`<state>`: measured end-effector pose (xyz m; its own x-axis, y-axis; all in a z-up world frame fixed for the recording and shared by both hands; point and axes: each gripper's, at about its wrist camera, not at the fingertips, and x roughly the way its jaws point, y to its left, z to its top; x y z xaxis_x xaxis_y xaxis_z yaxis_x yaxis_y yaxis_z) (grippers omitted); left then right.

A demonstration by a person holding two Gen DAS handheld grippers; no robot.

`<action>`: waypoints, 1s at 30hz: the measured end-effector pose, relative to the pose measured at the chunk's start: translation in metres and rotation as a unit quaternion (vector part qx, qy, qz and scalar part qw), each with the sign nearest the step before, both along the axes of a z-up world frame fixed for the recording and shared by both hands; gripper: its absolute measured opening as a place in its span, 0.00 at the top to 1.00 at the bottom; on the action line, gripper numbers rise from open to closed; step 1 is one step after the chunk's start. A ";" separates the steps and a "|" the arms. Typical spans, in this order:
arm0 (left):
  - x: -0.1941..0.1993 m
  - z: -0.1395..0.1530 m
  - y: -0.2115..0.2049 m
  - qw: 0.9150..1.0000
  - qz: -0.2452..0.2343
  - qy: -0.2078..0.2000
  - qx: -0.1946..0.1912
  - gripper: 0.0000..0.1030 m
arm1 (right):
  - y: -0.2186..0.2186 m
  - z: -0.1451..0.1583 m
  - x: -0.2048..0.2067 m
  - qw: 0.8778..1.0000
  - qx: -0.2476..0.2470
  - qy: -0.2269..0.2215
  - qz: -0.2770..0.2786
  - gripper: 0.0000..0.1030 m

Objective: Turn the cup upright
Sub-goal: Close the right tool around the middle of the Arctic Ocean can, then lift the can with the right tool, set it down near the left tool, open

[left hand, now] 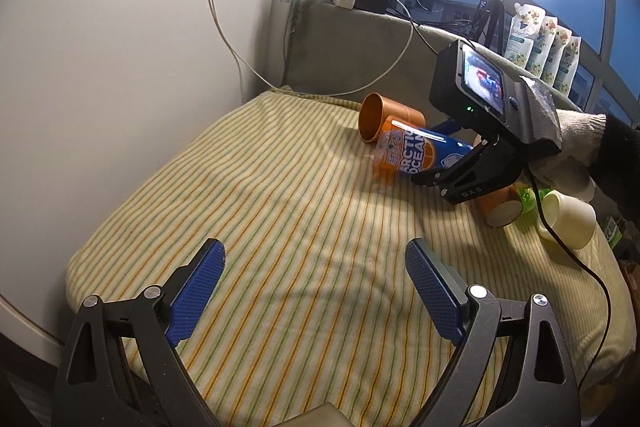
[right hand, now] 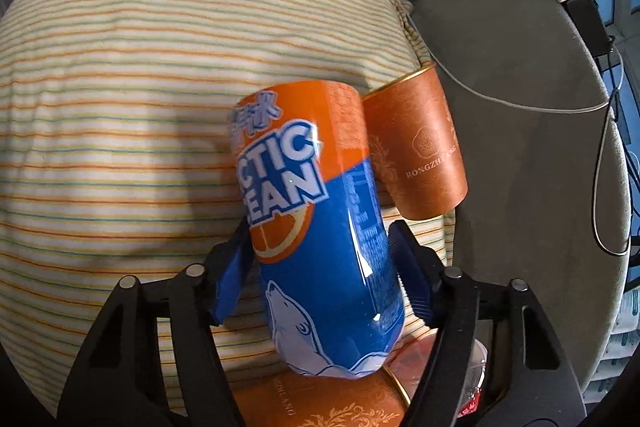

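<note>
A blue and orange "Arctic Ocean" cup (left hand: 416,151) lies on its side on the striped cloth (left hand: 280,227). My right gripper (left hand: 456,163) is shut on it, with a finger on each side of its body (right hand: 320,227). An orange-brown cup (left hand: 384,117) lies on its side just behind it, touching it; it also shows in the right wrist view (right hand: 420,147). My left gripper (left hand: 316,291) is open and empty, low over the near part of the cloth.
Another orange cup (left hand: 498,207) and a cream cup (left hand: 568,219) lie at the right, behind the right gripper. A grey cushion (left hand: 360,55) with cables and chargers stands at the back. A white wall (left hand: 120,67) is at the left. A black cable (left hand: 592,275) trails over the cloth.
</note>
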<state>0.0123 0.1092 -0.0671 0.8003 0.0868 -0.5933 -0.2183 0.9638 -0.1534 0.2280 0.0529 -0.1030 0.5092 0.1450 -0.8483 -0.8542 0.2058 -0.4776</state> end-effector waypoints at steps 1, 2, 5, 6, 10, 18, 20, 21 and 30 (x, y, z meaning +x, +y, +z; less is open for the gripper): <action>-0.001 0.000 0.000 1.000 0.000 -0.001 0.000 0.11 | 0.000 0.003 -0.002 1.000 0.005 -0.001 0.002 0.37; -0.002 0.001 0.000 1.000 0.001 -0.002 0.001 0.11 | 0.001 0.005 -0.004 1.000 0.009 -0.001 0.003 0.37; -0.004 0.003 -0.002 1.000 0.003 -0.005 0.004 0.11 | 0.003 0.012 -0.010 1.000 0.024 -0.002 0.001 0.38; -0.006 0.004 -0.002 1.000 0.003 -0.006 0.005 0.11 | 0.003 0.014 -0.011 1.000 0.030 -0.001 0.000 0.38; -0.011 0.007 -0.003 1.000 0.006 -0.009 0.008 0.11 | 0.004 0.029 -0.023 0.998 0.061 0.004 -0.002 0.39; -0.024 0.017 -0.008 1.000 0.004 -0.022 0.017 0.11 | -0.018 0.073 -0.054 0.991 0.126 0.034 -0.026 0.39; -0.027 0.018 -0.010 1.000 0.002 -0.025 0.018 0.11 | -0.030 0.082 -0.060 0.988 0.143 0.045 -0.042 0.39; -0.029 0.019 -0.011 1.000 0.001 -0.025 0.017 0.11 | -0.033 0.086 -0.062 0.986 0.152 0.053 -0.052 0.39; -0.035 0.020 -0.029 0.999 -0.032 -0.026 0.019 0.11 | -0.112 0.089 -0.075 0.939 0.235 0.158 -0.193 0.38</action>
